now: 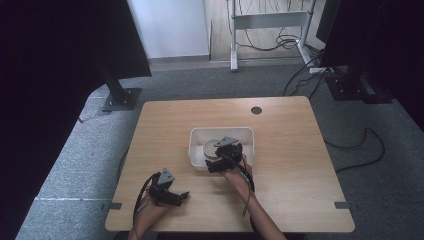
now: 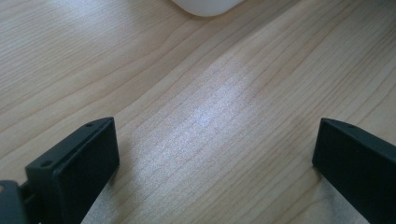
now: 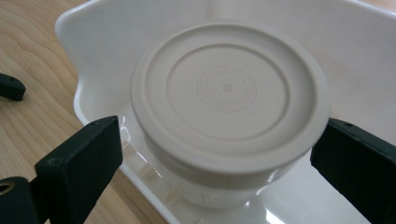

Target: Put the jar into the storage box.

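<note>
- Wood-grain laminate covered the counter [image 1: 285,150], pale and square-edged, with a small dark round hole [image 1: 256,110] near its far edge.
- White plastic formed the rectangular tub [image 1: 196,145] that sat near the middle of the counter, its corners rounded.
- Inside the tub stood a cream-coloured round container [image 3: 227,95] with a flat lid moulded in concentric rings; its lower body narrowed toward the tub floor.
- The right gripper [image 3: 215,158] reached over the tub's near rim, its fingers [image 3: 81,161] spread wide to either side of the container, one beyond each edge of the lid; whether either one touched the lid I could not tell.
- In the high view the right gripper [image 1: 222,157] sat at the tub's near wall, the person's right hand [image 1: 239,177] behind it.
- The left gripper [image 2: 215,163] hovered low over bare counter, its fingers [image 2: 79,163] spread far apart with nothing between them.
- Ahead of the left fingers, a rounded corner of the white tub [image 2: 205,5] showed at the top of the left gripper view.
- From above, the left gripper [image 1: 170,192] lay near the counter's near-left corner, well apart from the tub, a black cable [image 1: 142,192] looping from it.
- Grey carpet [image 1: 75,165] surrounded the counter, and loose cables [image 1: 360,145] trailed across it beyond the right fingers.
</note>
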Motion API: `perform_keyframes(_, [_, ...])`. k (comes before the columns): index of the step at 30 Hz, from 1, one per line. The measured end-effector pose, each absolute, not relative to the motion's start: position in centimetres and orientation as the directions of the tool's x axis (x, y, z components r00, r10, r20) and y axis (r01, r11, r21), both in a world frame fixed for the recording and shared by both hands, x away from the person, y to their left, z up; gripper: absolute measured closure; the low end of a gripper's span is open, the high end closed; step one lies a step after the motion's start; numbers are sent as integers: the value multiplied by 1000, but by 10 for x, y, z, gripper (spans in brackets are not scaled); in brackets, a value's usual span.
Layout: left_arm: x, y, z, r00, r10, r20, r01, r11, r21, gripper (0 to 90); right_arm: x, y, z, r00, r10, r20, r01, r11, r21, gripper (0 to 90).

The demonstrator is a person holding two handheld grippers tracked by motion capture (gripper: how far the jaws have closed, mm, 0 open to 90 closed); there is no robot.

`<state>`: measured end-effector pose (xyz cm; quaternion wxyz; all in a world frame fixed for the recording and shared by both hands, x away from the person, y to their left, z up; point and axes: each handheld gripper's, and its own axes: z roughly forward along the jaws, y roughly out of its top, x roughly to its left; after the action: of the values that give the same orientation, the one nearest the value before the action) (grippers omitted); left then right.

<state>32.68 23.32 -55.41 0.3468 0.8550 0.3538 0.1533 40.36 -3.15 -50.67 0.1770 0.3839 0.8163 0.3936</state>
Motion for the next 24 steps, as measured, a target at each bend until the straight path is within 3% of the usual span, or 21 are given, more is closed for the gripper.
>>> perform_keyframes(24, [327,233,-554,703,711,17,499,-509,701,2,385,-48,-505,-675,738,0,464,425,777,32])
